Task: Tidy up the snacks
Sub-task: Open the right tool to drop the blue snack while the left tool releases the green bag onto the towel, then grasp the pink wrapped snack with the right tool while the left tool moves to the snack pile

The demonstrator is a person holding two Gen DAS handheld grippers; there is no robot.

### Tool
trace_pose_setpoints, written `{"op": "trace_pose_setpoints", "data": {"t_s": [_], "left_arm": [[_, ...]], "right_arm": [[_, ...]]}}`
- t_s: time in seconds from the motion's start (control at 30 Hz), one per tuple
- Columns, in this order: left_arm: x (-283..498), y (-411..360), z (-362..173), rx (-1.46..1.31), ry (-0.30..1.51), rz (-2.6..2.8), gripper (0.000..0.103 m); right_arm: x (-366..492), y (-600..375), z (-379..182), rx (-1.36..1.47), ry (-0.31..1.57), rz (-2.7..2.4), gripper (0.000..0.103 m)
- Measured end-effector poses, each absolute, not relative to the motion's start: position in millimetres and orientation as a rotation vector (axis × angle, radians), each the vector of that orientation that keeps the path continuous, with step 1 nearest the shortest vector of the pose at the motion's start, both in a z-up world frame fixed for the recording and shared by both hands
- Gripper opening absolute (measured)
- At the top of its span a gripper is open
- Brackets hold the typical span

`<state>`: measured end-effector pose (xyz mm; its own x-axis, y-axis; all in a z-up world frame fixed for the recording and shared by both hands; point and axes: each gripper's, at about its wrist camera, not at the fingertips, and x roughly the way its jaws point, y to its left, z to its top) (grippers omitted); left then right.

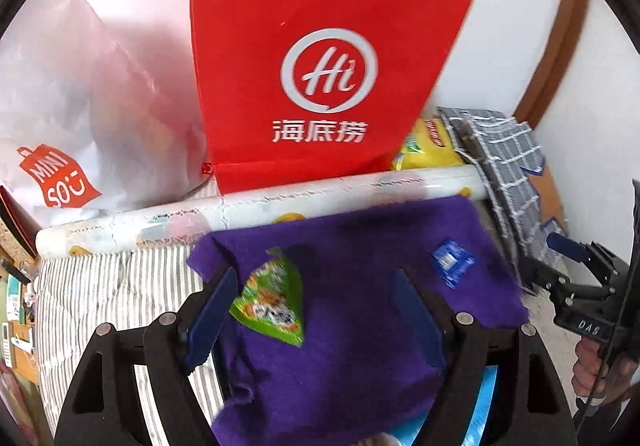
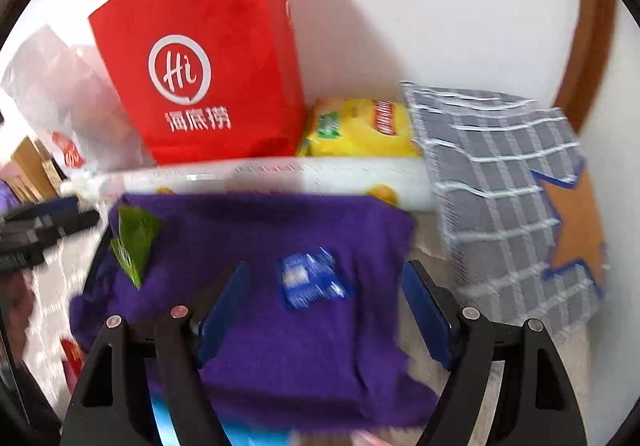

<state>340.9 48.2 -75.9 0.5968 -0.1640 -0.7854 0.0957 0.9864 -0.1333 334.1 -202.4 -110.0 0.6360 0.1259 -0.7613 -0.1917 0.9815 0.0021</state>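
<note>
I have both grippers, left and right, spread and empty; the green triangular snack packet and small blue wrapper lie mid-frame on the purple cloth, apparently laid out for sorting.

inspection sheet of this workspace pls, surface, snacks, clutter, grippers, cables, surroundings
surface: purple cloth spread over striped bedding
job's things: green packet and blue packet lie apart on the cloth; yellow bag stands behind a white roll
clutter: red bag, white bag, checked cloth
grippers: left gripper jaws open above the green packet, holding nothing; right gripper jaws open above the blue packet, holding nothing
cables: dark cable beside the right gripper's handle
surroundings: white wall, brown trim
</note>
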Motion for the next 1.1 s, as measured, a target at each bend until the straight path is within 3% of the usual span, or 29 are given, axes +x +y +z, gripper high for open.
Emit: {"op": "trace_pose_setpoints", "data": {"t_s": [0.13, 0.37, 0.67, 1.1], "left_arm": [[320.5, 50.1, -70.5, -0.085, 0.926, -0.149, 0.08], [273.7, 58.7, -75.6, -0.139, 0.951, -0.134, 0.08], [219.8, 70.7, -88.7, -0.157, 0.967, -0.067, 0.08], [180.5, 72.5, -91.2, -0.174, 0.96, -0.078, 0.08]], "right_arm": [[298.5, -229.0, -113.8, -0.075, 0.865, 0.125, 0.078], [262.4, -263.7, -153.6, 0.024, 0.976, 0.085, 0.059], [262.9, -256.0, -194.3, 0.024, 1.038, 0.108, 0.053], [217.6, -271.0, -185.1, -0.054, 1.042, 0.152, 0.054]]}}
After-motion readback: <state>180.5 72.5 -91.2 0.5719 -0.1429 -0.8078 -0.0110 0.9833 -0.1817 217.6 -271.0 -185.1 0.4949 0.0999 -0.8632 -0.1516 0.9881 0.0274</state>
